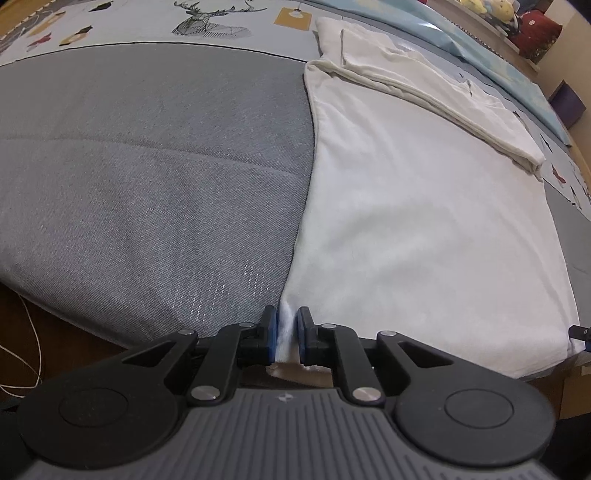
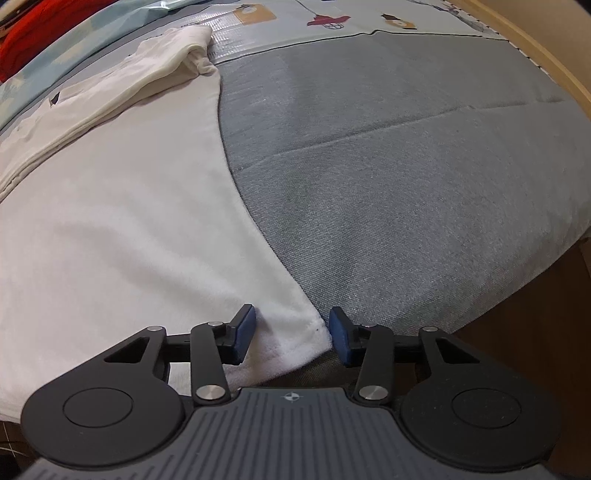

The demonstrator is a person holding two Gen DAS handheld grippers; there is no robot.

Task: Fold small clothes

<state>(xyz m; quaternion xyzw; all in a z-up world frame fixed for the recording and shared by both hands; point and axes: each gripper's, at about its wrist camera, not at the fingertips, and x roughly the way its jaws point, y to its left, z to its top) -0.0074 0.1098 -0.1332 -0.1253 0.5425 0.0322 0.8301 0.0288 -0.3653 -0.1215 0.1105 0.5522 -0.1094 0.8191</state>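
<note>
A white garment (image 1: 424, 221) lies flat on the grey bed cover (image 1: 147, 166), its far part folded over into a thick band (image 1: 443, 99). My left gripper (image 1: 287, 332) is shut on the garment's near left corner, white cloth pinched between the blue pads. In the right wrist view the same garment (image 2: 129, 221) fills the left half. My right gripper (image 2: 291, 332) is open, its jaws on either side of the garment's near right corner (image 2: 317, 332), which lies on the cover. The right gripper's tip (image 1: 581, 332) shows at the left wrist view's right edge.
The grey cover (image 2: 406, 166) ends at the bed's near edge, with brown floor (image 2: 535, 332) beyond. A patterned sheet (image 1: 147, 22) lies at the back. A white cable (image 1: 33, 343) is on the floor at the left. Red and colourful items (image 1: 532, 26) sit far right.
</note>
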